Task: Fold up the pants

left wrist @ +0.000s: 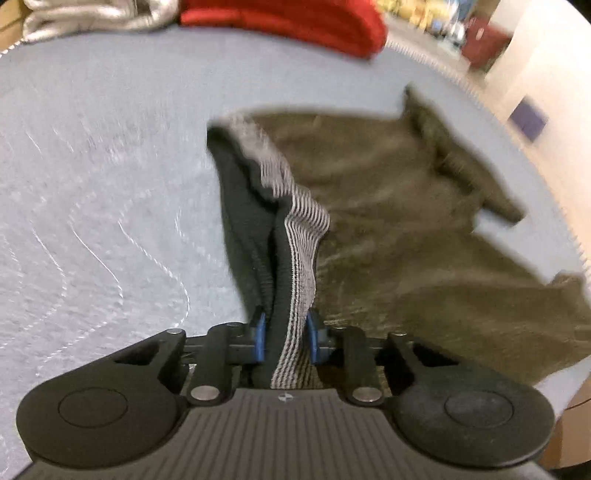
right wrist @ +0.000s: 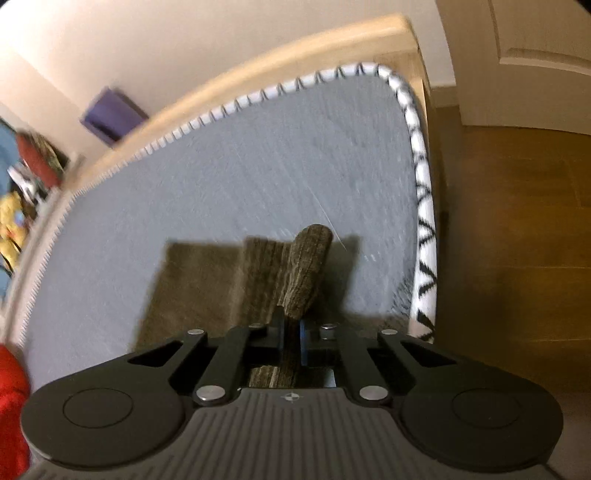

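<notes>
1. Pants [left wrist: 388, 229], olive-brown, lie spread on a grey-blue quilted mat [left wrist: 92, 184], w/ the bulk of the cloth to the right side of the left wrist view.
2. Left gripper [left wrist: 284, 334]: jaws pinching the waistband [left wrist: 295, 266], a black elastic edge w/ a grey-and-white striped band beside it. Blue pads [left wrist: 260, 332] press on both sides of that bunched band; it runs up and away from the jaws toward the far end of the pants.
3. Right gripper [right wrist: 291, 332]: jaws pressed nearly together on a fold of the olive cloth [right wrist: 306, 273]. That fold sticks up tilted just past the tips; the rest of the pants lies flat on the mat to the left of it, seen from the right wrist.
4. Mat edge [right wrist: 421, 221] has a white trim w/ black zigzag marks; it runs close to the right of the right gripper. Wood floor [right wrist: 517, 240] lies beyond it.
5. Red cloth [left wrist: 288, 22] sits at the far edge of the mat, w/ a pale silvery bundle [left wrist: 92, 14] beside it to the left. Both are well apart from the pants.
6. Both views are blurred, so fine detail of the cloth is hard to tell.
</notes>
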The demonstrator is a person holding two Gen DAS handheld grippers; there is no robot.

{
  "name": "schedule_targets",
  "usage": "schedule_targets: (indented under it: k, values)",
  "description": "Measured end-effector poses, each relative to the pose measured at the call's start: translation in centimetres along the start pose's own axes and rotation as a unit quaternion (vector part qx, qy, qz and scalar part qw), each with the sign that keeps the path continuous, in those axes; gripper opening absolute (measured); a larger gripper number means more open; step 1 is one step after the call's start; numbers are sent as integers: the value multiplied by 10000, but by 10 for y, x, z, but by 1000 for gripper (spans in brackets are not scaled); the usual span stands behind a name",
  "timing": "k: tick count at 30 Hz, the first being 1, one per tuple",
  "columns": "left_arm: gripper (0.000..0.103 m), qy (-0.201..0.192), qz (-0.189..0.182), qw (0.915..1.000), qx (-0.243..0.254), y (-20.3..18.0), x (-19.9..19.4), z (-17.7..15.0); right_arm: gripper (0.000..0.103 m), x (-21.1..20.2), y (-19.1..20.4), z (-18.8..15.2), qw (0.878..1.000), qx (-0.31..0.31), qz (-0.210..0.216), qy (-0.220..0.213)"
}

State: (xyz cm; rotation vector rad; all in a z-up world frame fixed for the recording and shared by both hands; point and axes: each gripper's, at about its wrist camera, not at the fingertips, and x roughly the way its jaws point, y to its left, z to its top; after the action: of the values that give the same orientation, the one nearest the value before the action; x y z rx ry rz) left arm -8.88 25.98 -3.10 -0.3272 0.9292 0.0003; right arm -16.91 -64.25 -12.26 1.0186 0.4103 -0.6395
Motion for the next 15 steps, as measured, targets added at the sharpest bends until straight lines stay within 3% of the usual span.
schedule_targets:
  k: [1,3,6,8,10,12,14,15]
  values:
    - [22,-129,-193,9997,-36,0,-16,0,6,-13,4,3,9999,29,83,-145]
    - [22,-154,-348,9993,30,-1,-37,-6,6,-30,8,4,9992,-65,-215,-325]
    - [22,391,-22,9989,264,0,-23,-18,6,-16,-8,3,9935,-78,-1138,9]
    - [23,794,197,9950,577,-4,-7,-30,6,0,-24,2,9908,86,-1319,302]
    - [30,905,575,9879,1122,-18,-3,-36,7,10,-29,4,9907,50,-1281,452]
    - [48,761,1028,9744,1850,-37,-5,-40,10,11,-24,6,9908,-145,-1262,459]
    - [51,278,1436,9642,2211,-51,-20,-39,11,3,-19,11,9910,-157,-1308,226]
    - [52,32,1419,9640,2248,-56,-28,-36,14,-1,-15,13,9907,-204,-1340,74]
